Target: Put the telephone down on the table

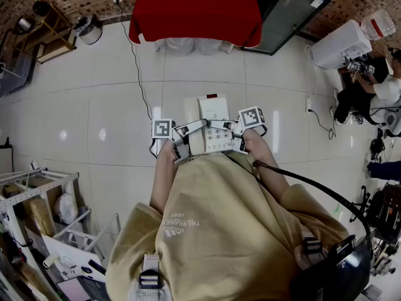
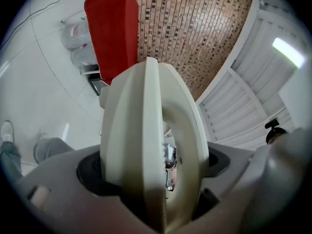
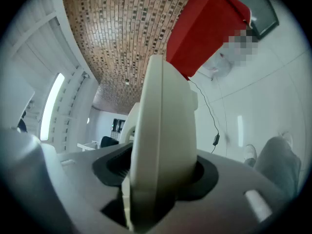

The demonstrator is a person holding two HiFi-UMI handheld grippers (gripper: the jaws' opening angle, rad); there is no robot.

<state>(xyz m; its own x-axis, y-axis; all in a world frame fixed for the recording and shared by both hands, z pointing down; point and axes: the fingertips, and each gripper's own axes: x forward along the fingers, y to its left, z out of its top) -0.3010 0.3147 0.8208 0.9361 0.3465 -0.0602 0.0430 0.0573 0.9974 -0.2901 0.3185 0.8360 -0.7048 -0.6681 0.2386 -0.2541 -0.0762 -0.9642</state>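
A cream desk telephone [image 1: 210, 127] hangs in the air in front of me, over the white tiled floor. My left gripper [image 1: 183, 138] is shut on its left edge and my right gripper [image 1: 239, 137] on its right edge. In the left gripper view the telephone [image 2: 146, 145] stands edge-on between the jaws and hides their tips. The right gripper view shows the telephone [image 3: 163, 145] the same way. The table with a red cloth [image 1: 194, 8] stands ahead across the floor, well apart from the telephone.
A black cable [image 1: 135, 61] runs over the tiles left of the table. A dark glass-fronted cabinet [image 1: 291, 11] stands at the table's right. A wooden shelf [image 1: 47, 30] is far left, a white rack [image 1: 31, 193] near left, and a seated person [image 1: 369, 86] at right.
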